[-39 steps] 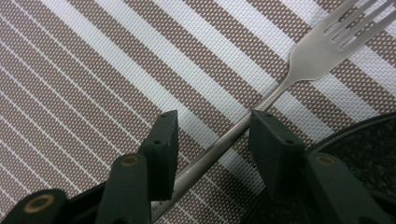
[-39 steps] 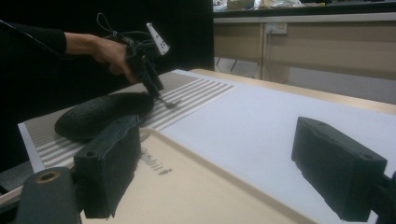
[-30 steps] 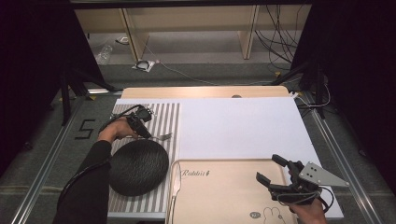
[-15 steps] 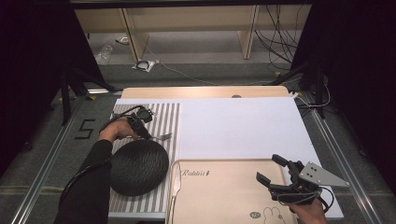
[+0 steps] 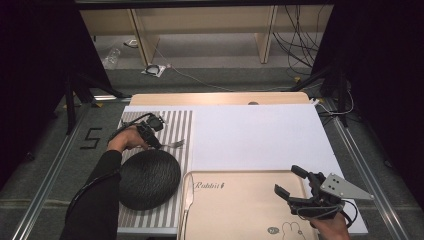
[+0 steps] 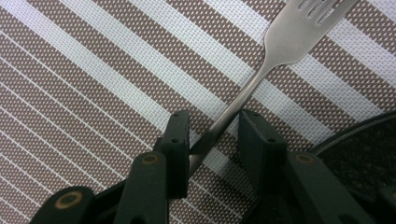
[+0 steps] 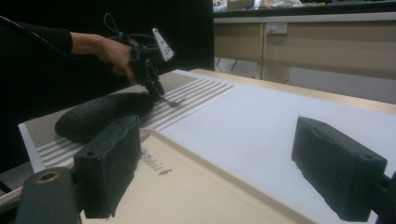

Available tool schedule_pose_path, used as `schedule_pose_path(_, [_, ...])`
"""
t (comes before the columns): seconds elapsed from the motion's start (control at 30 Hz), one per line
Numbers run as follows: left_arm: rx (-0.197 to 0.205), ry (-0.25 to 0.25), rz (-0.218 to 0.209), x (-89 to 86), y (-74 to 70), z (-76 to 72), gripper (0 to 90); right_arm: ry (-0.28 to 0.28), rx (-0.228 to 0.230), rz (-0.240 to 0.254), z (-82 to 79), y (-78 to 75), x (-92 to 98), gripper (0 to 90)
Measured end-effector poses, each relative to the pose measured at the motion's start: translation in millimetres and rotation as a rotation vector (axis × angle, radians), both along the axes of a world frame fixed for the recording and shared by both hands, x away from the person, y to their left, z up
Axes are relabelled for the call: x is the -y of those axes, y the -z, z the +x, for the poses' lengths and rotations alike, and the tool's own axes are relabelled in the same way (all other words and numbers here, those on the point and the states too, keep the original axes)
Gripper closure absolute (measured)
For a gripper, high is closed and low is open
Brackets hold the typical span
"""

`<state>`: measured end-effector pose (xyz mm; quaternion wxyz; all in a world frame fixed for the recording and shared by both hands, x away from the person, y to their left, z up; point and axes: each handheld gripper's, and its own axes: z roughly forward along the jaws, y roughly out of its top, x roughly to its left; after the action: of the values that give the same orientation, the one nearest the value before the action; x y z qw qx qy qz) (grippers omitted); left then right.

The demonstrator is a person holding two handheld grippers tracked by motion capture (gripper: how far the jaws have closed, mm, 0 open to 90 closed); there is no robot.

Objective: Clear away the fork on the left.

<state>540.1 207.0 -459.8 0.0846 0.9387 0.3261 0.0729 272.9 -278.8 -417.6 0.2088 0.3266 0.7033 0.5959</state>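
We see a silver fork [image 6: 285, 46] on a brown-and-white striped mat [image 6: 93, 93], a black plate [image 5: 149, 179] at its 7 o'clock, a beige tray [image 5: 240, 210], black tongs [image 6: 212, 140].

The table [image 5: 260, 135] is seen from above and behind the person in the high view, looking forward and down. The striped mat [image 6: 93, 93] is viewed at close range, straight down, in the left gripper view. A low, level outlook across the table toward the striped mat is given by the right gripper view; the fork [image 6: 261, 70] and mat are shared by all three.
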Motion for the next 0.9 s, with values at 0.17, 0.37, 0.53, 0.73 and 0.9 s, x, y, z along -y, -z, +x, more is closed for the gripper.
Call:
schedule_pose_path(0.17, [-0.028,-0.044,-0.028,-1.9,0.2,1.6,68.1,0.004,0.003,-0.006,-0.3,-0.2,0.6,16.7])
schedule_pose_path(0.37, [-0.045,-0.078,-0.079,-7.8,0.3,1.3,73.3,0.002,0.008,0.008,0.2,0.0,0.3,16.7])
schedule_pose_path(0.53, [-0.027,-0.101,-0.076,-10.3,0.7,1.7,81.5,0.004,0.002,-0.005,-0.3,-0.3,0.2,16.7])
schedule_pose_path(0.73, [-0.015,-0.097,-0.07,-9.4,0.4,0.7,83.0,0.003,0.002,-0.004,-0.3,-0.2,0.4,16.7])
schedule_pose_path(0.9, [0.012,-0.106,-0.087,-10.3,0.4,0.5,83.3,0.0,0.004,0.002,0.0,-0.2,0.3,16.7])
